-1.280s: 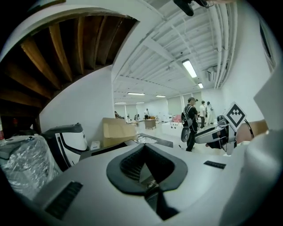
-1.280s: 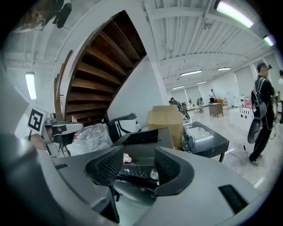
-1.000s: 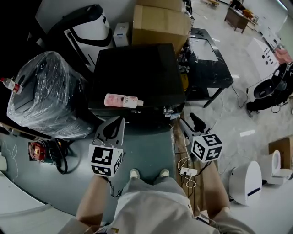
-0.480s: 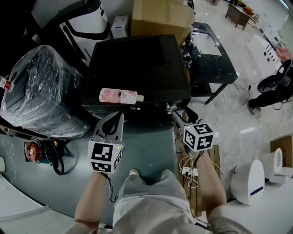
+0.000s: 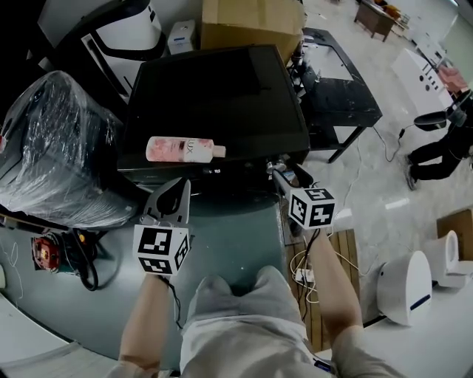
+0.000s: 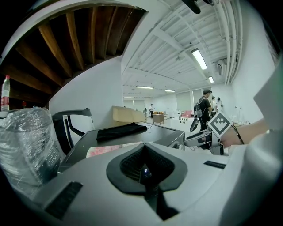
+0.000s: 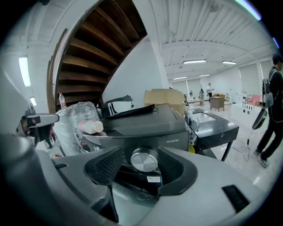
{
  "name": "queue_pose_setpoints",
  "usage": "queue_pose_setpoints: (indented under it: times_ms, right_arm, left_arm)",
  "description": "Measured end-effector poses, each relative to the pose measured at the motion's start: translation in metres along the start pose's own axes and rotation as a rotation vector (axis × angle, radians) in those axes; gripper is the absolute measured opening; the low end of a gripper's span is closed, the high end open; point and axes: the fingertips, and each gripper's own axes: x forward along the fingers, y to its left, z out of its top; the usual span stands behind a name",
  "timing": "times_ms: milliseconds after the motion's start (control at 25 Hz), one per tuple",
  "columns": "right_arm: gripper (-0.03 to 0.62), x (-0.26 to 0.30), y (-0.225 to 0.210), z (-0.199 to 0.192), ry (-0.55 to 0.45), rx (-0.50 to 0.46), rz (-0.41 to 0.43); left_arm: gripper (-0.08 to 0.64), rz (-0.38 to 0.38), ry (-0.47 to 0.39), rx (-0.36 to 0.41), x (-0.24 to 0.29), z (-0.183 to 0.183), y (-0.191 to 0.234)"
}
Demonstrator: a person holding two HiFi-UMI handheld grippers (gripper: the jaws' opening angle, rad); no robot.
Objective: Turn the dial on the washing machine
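The black top-loading washing machine (image 5: 214, 96) stands before me, its silver dial (image 7: 144, 160) on the front panel near the right corner. In the head view the dial (image 5: 270, 167) shows just ahead of my right gripper (image 5: 284, 176). In the right gripper view that gripper (image 7: 142, 167) has the dial between its jaws; the jaws are opening and gaps show on both sides of the dial. My left gripper (image 5: 177, 193) hangs shut and empty before the machine's front left, its jaws (image 6: 146, 170) meeting. A pink bottle (image 5: 185, 149) lies on the lid.
A plastic-wrapped appliance (image 5: 52, 140) stands left of the machine, a cardboard box (image 5: 247, 22) behind it, and a black table (image 5: 336, 88) to its right. A power strip and cables (image 5: 303, 275) lie on a wooden pallet by my right foot. A person (image 5: 443, 140) stands far right.
My right gripper has moved forward and left, up to the dial at the machine's front right. The left gripper has stayed near the front left, and the view has drawn closer to the machine.
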Motion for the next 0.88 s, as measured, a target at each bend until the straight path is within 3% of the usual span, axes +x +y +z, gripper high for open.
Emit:
queue_pose_setpoints:
  times_ms: [120,280,480,640,880]
  right_arm:
    - [0.259,0.011,-0.008,-0.010,-0.046,0.077,-0.001]
    - [0.271,0.026,-0.013,-0.026,-0.049,0.130,0.000]
    - [0.272,0.034,-0.014,-0.032,-0.081,0.177,-0.014]
    - [0.273,0.038,-0.013,-0.035,-0.067,0.151,-0.037]
    - [0.275,0.039,-0.011,-0.035,-0.032,-0.013,-0.117]
  left_arm:
    - [0.020,-0.022,-0.027,-0.035,0.002,-0.010,0.000]
    - [0.020,-0.033,-0.018,0.009,0.007,-0.028,-0.001]
    - [0.020,-0.031,-0.002,0.011,0.006,-0.041,0.002]
    - [0.020,-0.007,0.028,-0.004,0.002,-0.049,0.010]
    - [0.020,-0.004,0.073,-0.027,0.000,-0.057,0.011]
